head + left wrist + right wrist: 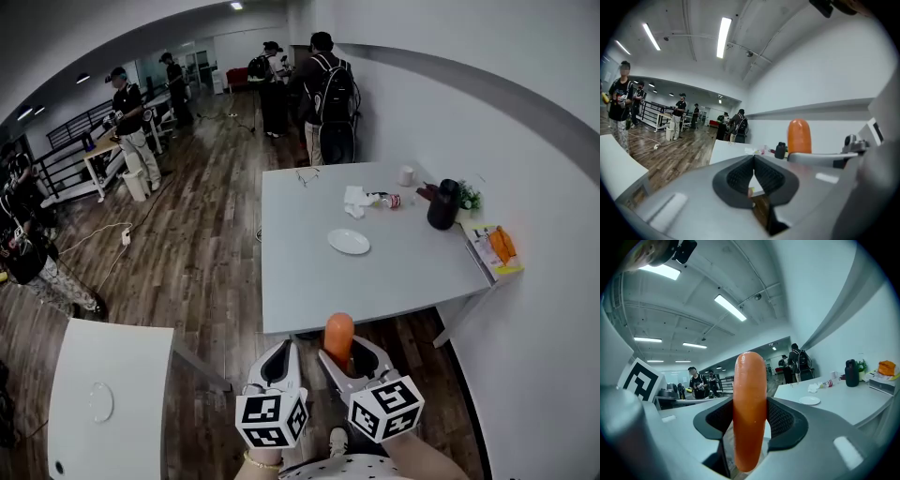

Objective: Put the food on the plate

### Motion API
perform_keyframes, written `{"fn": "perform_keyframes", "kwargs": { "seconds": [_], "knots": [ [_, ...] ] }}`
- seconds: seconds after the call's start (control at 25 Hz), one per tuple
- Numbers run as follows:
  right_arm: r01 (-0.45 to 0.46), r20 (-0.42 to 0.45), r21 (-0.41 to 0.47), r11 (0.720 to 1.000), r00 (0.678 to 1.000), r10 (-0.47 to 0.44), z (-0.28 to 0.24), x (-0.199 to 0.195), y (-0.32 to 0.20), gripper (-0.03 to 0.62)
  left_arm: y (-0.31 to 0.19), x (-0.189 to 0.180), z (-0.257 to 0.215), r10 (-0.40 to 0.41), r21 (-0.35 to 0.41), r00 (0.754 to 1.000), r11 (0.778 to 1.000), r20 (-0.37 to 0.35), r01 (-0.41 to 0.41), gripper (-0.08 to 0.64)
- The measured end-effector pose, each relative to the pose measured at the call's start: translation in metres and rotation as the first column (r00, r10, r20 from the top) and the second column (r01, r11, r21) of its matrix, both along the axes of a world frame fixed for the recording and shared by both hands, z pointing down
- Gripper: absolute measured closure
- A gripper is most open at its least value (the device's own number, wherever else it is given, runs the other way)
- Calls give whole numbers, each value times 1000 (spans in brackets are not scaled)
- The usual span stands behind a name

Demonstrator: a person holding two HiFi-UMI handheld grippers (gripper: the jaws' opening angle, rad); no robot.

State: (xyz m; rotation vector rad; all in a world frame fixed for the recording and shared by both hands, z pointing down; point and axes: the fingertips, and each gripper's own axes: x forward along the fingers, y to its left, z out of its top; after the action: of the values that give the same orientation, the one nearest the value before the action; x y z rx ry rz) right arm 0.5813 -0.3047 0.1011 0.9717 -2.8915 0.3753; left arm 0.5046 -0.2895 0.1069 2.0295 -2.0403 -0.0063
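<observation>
**Head view:** A grey table (375, 272) is seen at 12 o'clock from the two grippers, which are held side by side at the lower edge, short of the table's near edge. A white plate (349, 242) lies bare on the table near its middle. Beyond it, toward 1 o'clock, a crumpled tissue (355, 200), a small cup (406, 175) and a black flask (443, 204) are set. The left gripper (279, 356) is seen with nothing in it. An orange sausage (338, 339) is held upright in the right gripper (349, 361), well apart from the plate. Several people are seen standing on the wooden floor (197, 262) at 10 to 12 o'clock.

**Left gripper view:** The jaws of the left gripper (753, 173) are brought together, their tips touching, and nothing is gripped between them. The sausage (798, 136) is seen at 2 o'clock, above the other gripper's body, with the table (726, 152) at 12 o'clock behind.

**Right gripper view:** The jaws of the right gripper (750, 420) are closed on the sausage (750, 411), which is pinched at its lower half and stands upright, its rounded end rising above the pads. The plate (809, 400) is seen on the table (843, 401) at 3 o'clock, and the flask (851, 373) farther right
</observation>
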Motion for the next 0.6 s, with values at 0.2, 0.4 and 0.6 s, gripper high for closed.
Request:
{"fn": "perform_keyframes", "kwargs": {
  "seconds": [0.2,0.4,0.6],
  "knots": [
    [2,-11,9,1000,1000,-2,5,17,-62,377,-64,14,5,-3,17,1000,1000,-23,4,552],
    [-16,-17,-4,1000,1000,16,13,31,-110,377,-111,25,17,-5,-4,1000,1000,-27,5,552],
    [-40,-23,-22,999,999,40,22,39,-146,377,-146,30,27,7,-26,999,1000,-36,-7,552]
  ]
}}
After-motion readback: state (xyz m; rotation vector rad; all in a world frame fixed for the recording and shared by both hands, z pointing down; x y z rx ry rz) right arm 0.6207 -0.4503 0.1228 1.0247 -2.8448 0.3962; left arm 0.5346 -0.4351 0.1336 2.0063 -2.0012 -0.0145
